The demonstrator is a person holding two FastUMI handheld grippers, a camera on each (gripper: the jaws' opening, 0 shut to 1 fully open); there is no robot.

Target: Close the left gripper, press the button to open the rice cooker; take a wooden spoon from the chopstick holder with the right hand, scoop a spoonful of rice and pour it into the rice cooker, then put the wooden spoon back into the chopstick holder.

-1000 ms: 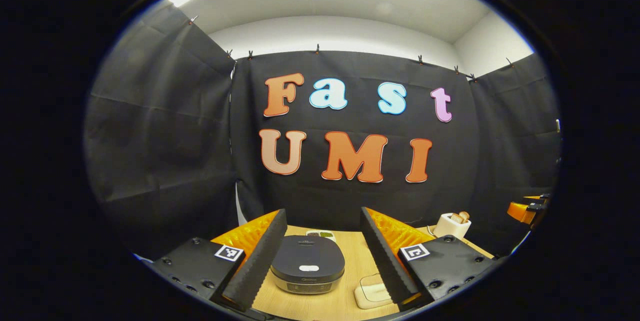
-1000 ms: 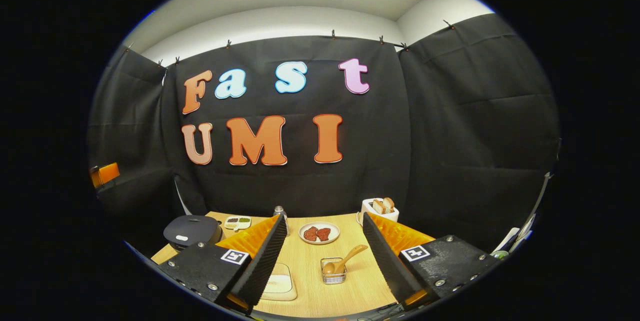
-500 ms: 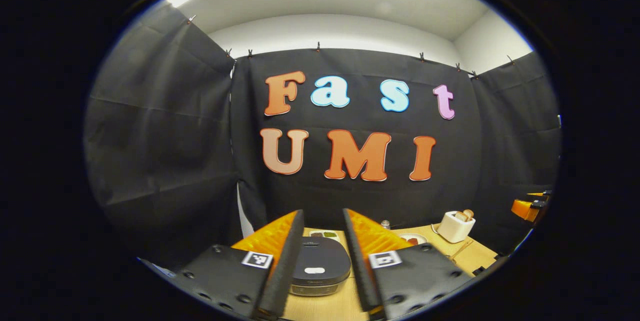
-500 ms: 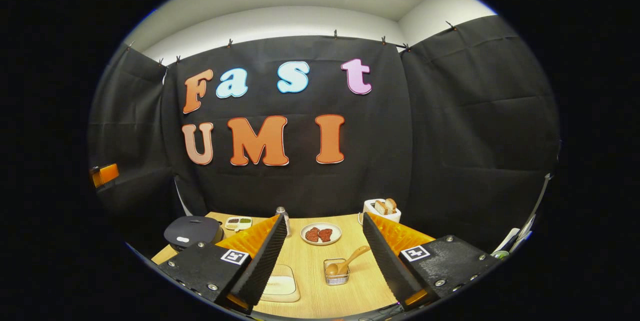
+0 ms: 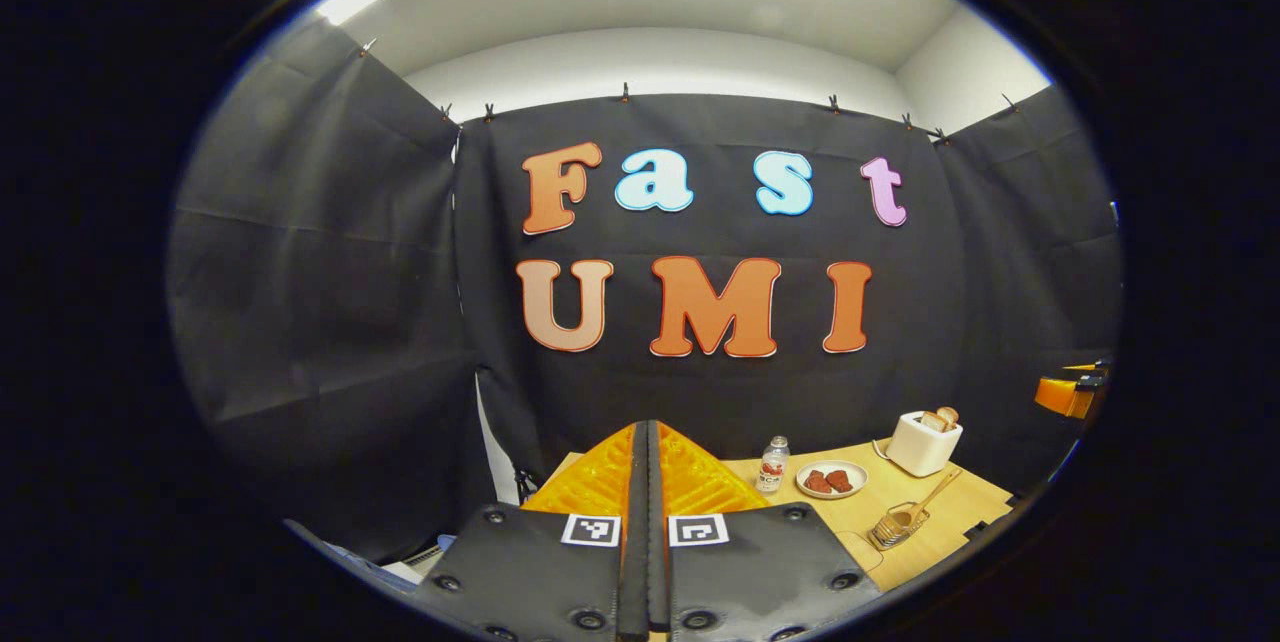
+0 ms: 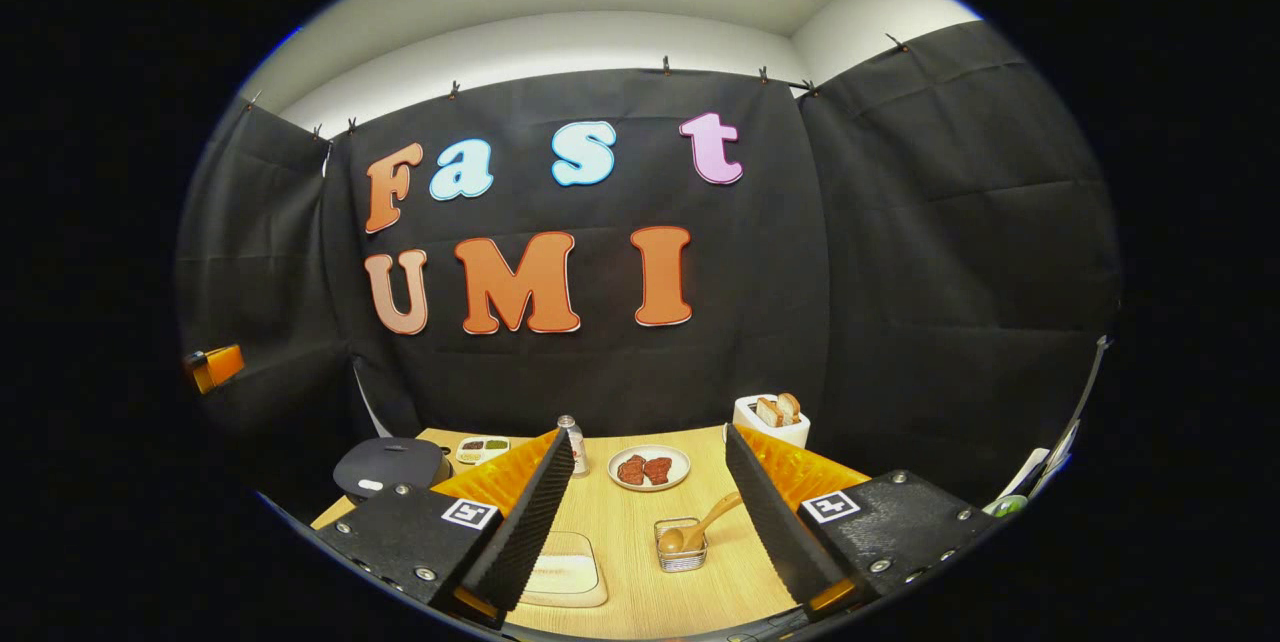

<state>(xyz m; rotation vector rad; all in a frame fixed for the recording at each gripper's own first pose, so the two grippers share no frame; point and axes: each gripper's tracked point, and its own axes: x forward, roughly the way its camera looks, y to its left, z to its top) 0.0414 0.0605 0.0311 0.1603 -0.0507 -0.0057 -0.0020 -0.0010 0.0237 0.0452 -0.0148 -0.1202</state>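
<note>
Left gripper (image 5: 647,522): jaws went from wide apart 1 s ago, to narrower at 0.5 s, to pressed together now, meeting at bottom centre of left gripper view w/ nothing between.

Rice cooker, seen between those fingers earlier, is now behind them in that view. View has swung: bottle (image 5: 772,463), plate of meat (image 5: 832,479), toaster (image 5: 925,442) and chopstick holder (image 5: 897,526) w/ wooden spoon (image 5: 936,496) now sit lower right; the pad earlier at bottom is gone from it.

Right gripper view: barely shifted. Rice cooker (image 6: 391,467), lower left, sits a touch lower and further right; spoon holder (image 6: 682,544) slightly lower too.
</note>
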